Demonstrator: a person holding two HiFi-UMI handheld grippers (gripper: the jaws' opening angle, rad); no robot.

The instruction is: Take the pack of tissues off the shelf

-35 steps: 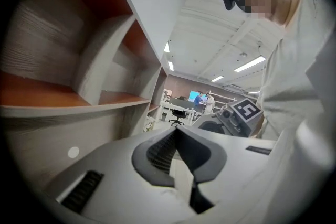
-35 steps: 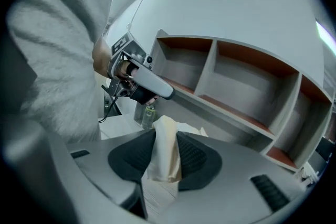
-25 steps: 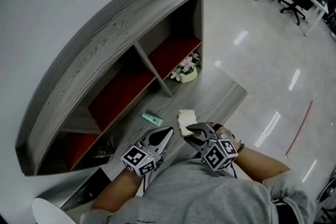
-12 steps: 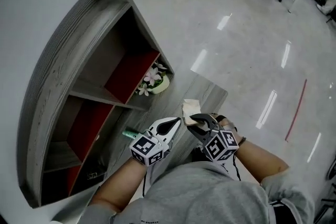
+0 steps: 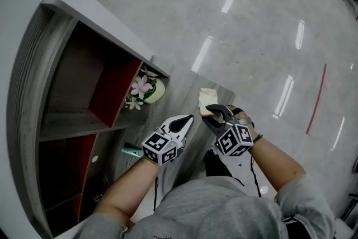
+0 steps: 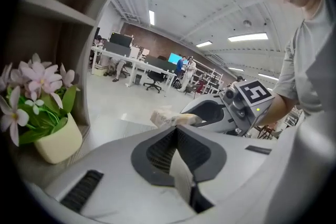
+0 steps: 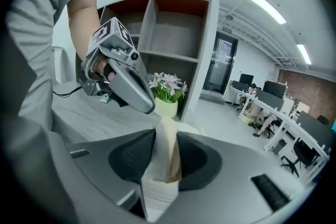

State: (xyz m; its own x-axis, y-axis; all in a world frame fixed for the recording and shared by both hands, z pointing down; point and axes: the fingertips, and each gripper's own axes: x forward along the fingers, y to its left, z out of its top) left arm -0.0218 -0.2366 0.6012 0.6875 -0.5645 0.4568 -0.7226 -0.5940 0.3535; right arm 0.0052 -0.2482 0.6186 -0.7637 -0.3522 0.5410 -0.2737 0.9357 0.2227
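The pack of tissues (image 5: 207, 97) is pinched in the right claw (image 5: 212, 111) at centre frame, well clear of the shelf (image 5: 33, 64) at left, with the left claw (image 5: 187, 119) pressed together and empty just beside it.

The shelf (image 5: 33, 64) is grey wood-grain board with a matt, rough-looking face and smooth red back panels (image 5: 112, 84); the floor (image 5: 251, 19) is glossy, reflective grey. The left gripper (image 5: 188, 118) and right gripper (image 5: 212, 111) have smooth light-grey plastic shells with matt black ribbed pads (image 6: 160, 152). The pack of tissues (image 5: 207, 98) has a pale, slightly creased soft wrap, and the flower pot (image 5: 155, 90) is smooth and cream-coloured.
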